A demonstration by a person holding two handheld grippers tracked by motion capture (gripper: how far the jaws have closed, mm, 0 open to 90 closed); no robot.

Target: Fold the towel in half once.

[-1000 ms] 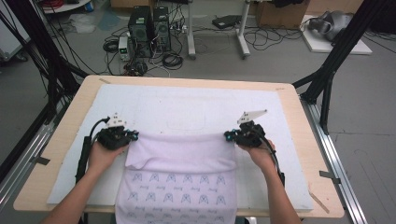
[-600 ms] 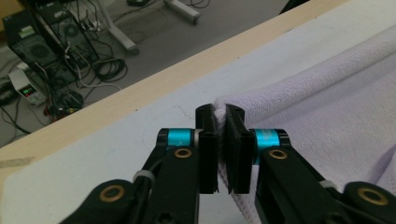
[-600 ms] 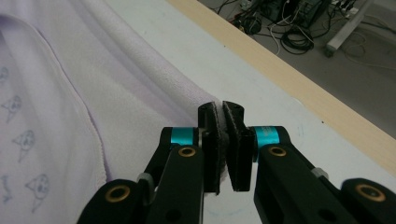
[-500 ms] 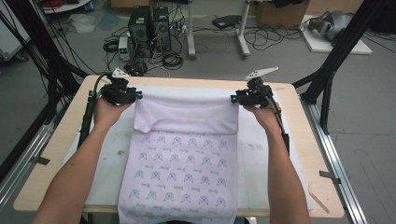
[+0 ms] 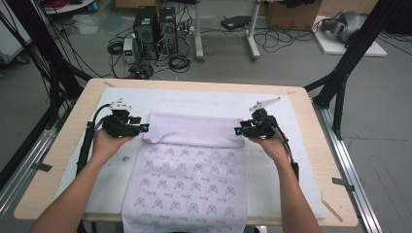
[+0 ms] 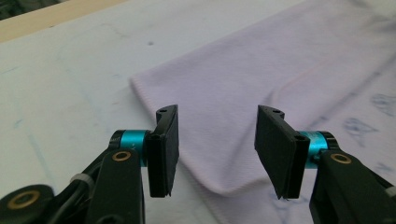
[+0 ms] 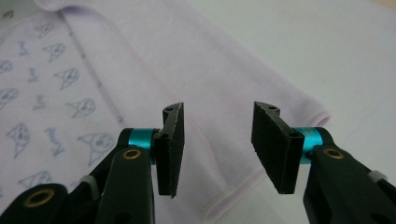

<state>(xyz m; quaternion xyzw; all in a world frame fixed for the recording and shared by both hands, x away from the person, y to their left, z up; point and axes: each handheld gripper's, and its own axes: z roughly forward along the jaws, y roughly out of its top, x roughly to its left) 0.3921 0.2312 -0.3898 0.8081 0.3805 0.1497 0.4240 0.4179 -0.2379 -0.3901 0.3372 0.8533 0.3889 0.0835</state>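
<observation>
A pale lilac cloth printed with small blue cat faces lies on the white mat, its far end folded back into a plain band. My left gripper sits at the band's left corner, jaws open after just opening, nothing pinched. In the left gripper view the gripper hovers over the folded cloth corner. My right gripper is at the band's right corner, jaws likewise just opened. In the right gripper view the gripper stands over the cloth's hemmed edge, apart from it.
The white mat covers a wooden table. Computer towers and cables lie on the floor beyond the far edge. Black frame posts flank the table. The cloth's near end hangs over the front edge.
Both hands carried the cloth's edge toward the far side, then drew back. The folded band now lies on the cloth, and both grippers have let go and opened.
</observation>
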